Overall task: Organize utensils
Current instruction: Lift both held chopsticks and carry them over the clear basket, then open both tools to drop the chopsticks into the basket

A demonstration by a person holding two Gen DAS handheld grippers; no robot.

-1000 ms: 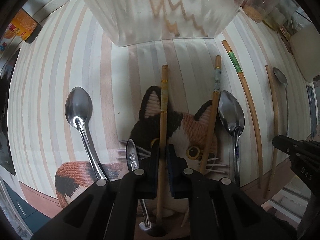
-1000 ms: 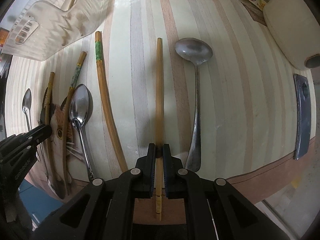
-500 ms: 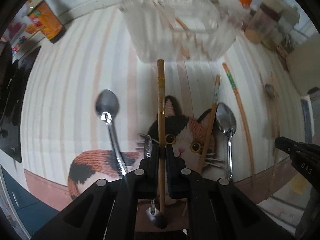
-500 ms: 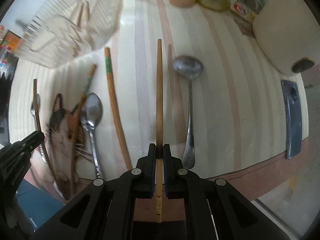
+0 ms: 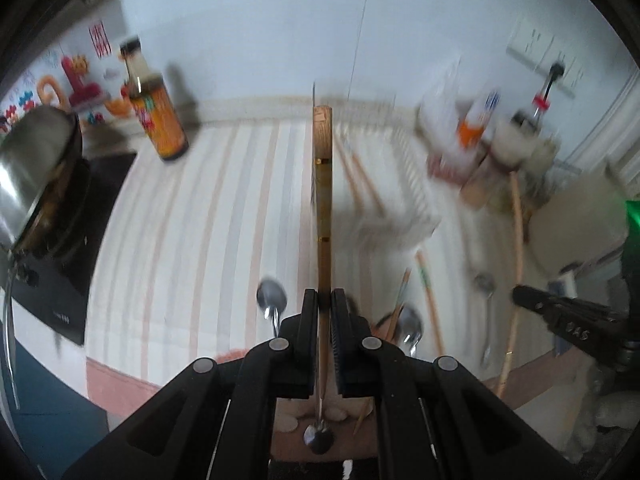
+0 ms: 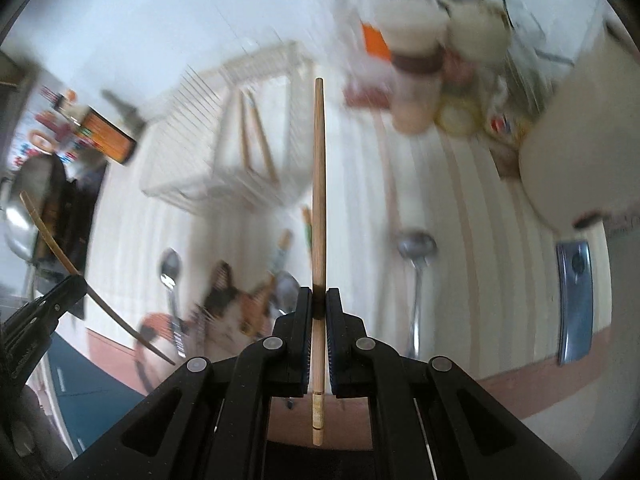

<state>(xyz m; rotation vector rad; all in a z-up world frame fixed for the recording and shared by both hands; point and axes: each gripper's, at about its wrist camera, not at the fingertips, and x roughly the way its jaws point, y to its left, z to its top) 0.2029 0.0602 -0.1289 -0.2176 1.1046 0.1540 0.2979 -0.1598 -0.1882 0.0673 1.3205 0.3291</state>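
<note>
My left gripper (image 5: 325,300) is shut on a wooden chopstick (image 5: 322,184) with gold bands, held high above the striped counter. My right gripper (image 6: 319,298) is shut on a plain wooden chopstick (image 6: 319,184), also lifted. The right gripper shows in the left wrist view (image 5: 560,316), and the left gripper in the right wrist view (image 6: 48,300). A clear plastic basket (image 6: 224,160) with chopsticks inside stands ahead. On the counter lie spoons (image 6: 416,248) (image 6: 170,272) and chopsticks (image 5: 428,292) around a cat-shaped mat (image 6: 228,308).
A sauce bottle (image 5: 154,120) and a metal pot (image 5: 36,168) on a black stove stand at the left. Jars and bottles (image 6: 420,60) crowd the back right. A large white appliance (image 6: 580,140) and a blue phone (image 6: 576,300) are at the right.
Both grippers have risen from the counter with their chopsticks and tilted up, so the wall and the basket's far side now show. The views are blurred by motion.
</note>
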